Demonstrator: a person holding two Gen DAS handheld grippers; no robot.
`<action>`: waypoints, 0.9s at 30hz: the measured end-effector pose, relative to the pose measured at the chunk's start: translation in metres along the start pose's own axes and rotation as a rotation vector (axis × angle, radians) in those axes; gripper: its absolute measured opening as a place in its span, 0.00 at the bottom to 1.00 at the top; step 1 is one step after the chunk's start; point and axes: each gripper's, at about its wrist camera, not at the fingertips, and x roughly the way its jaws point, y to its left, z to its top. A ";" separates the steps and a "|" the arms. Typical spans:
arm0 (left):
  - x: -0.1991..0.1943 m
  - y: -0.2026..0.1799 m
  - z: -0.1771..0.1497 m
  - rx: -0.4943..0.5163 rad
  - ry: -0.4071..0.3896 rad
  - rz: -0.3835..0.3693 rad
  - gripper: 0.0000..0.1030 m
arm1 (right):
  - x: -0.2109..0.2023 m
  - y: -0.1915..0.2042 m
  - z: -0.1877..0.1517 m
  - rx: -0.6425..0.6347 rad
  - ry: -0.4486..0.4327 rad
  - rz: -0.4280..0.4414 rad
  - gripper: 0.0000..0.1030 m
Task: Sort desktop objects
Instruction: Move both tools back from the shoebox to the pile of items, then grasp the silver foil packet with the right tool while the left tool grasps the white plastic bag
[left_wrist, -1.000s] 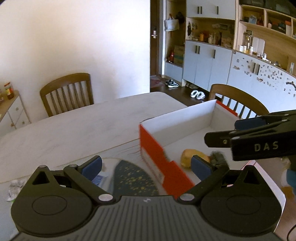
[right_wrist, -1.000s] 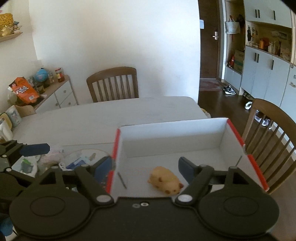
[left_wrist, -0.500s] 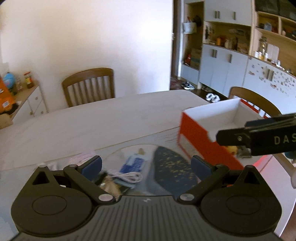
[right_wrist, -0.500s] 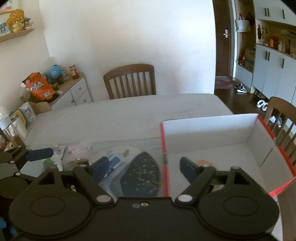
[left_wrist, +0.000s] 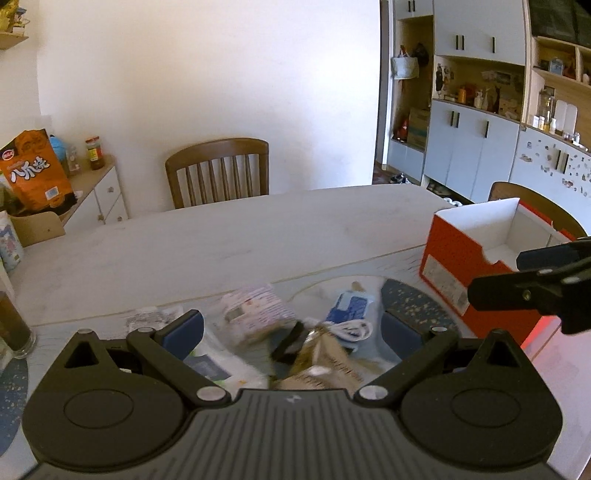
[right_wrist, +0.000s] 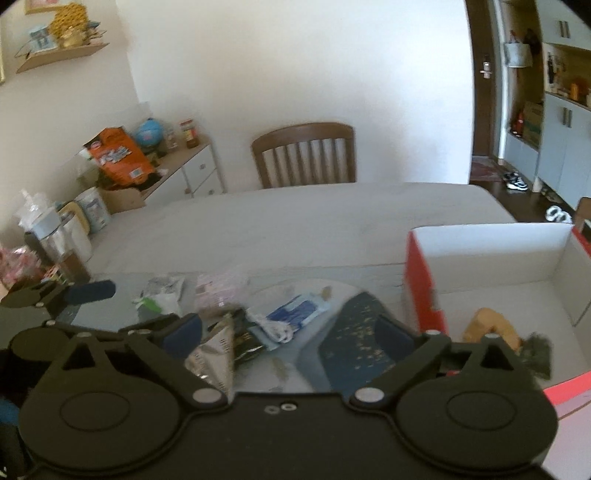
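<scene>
A red and white box (left_wrist: 476, 258) stands at the table's right; in the right wrist view (right_wrist: 491, 258) it holds a yellow toy (right_wrist: 487, 326) and a dark fuzzy thing (right_wrist: 537, 350). A heap of small items lies left of it: a pink packet (left_wrist: 255, 310), a blue and white packet (left_wrist: 349, 306), a white cable (left_wrist: 351, 328), a foil packet (left_wrist: 325, 362) and a green and white wrapper (right_wrist: 159, 299). My left gripper (left_wrist: 291, 326) is open and empty above the heap. My right gripper (right_wrist: 288, 330) is open and empty between heap and box.
A dark speckled mat (right_wrist: 358, 343) lies under the glass by the box. A glass of dark drink (left_wrist: 13, 325) stands at the table's left edge. Wooden chairs (left_wrist: 218, 171) stand behind and to the right. A sideboard (right_wrist: 177, 173) with snacks is at far left.
Both grippers have swung left, from over the box to over the heap of items. The box has slid to the right in both views. Both stay open and empty.
</scene>
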 end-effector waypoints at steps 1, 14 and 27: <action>0.000 0.004 -0.002 0.000 0.004 -0.004 1.00 | 0.002 0.003 -0.002 -0.003 0.005 0.005 1.00; 0.013 0.061 -0.029 0.003 0.060 0.015 1.00 | 0.028 0.052 -0.022 -0.080 0.049 0.017 1.00; 0.043 0.094 -0.043 0.058 0.084 -0.032 1.00 | 0.063 0.082 -0.040 -0.151 0.097 -0.010 1.00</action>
